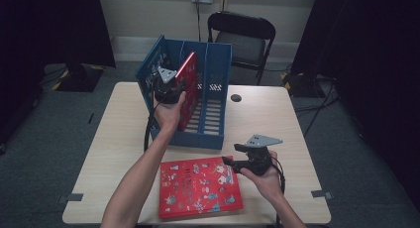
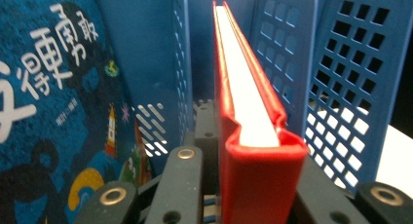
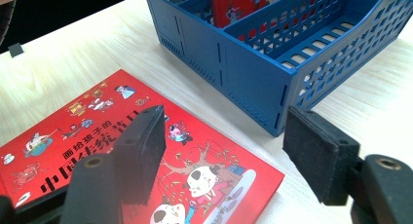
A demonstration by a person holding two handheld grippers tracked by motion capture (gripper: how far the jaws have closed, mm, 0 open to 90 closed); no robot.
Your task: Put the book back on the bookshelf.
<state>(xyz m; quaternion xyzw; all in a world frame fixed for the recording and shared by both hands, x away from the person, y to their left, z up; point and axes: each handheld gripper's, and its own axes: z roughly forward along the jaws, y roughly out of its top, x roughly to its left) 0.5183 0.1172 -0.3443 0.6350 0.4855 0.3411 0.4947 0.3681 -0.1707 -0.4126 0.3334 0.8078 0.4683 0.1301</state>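
Note:
A blue file rack (image 1: 218, 89) with three compartments stands at the back middle of the table. A red book (image 1: 188, 89) stands upright in its middle compartment, and my left gripper (image 1: 168, 89) is shut on the book's near edge. In the left gripper view the red book (image 2: 253, 151) runs away between the jaws, white pages upward. A blue picture book (image 2: 53, 102) leans in the left compartment. A second red picture book (image 1: 200, 186) lies flat near the front edge. My right gripper (image 1: 233, 156) hovers open just above its right corner, pads (image 3: 141, 146) apart with nothing between them.
The wooden table (image 1: 124, 139) has bare room left and right of the rack. A small dark round spot (image 1: 236, 97) lies to the rack's right. A black folding chair (image 1: 242, 37) stands behind the table. The rack's right compartment (image 3: 311, 34) holds nothing.

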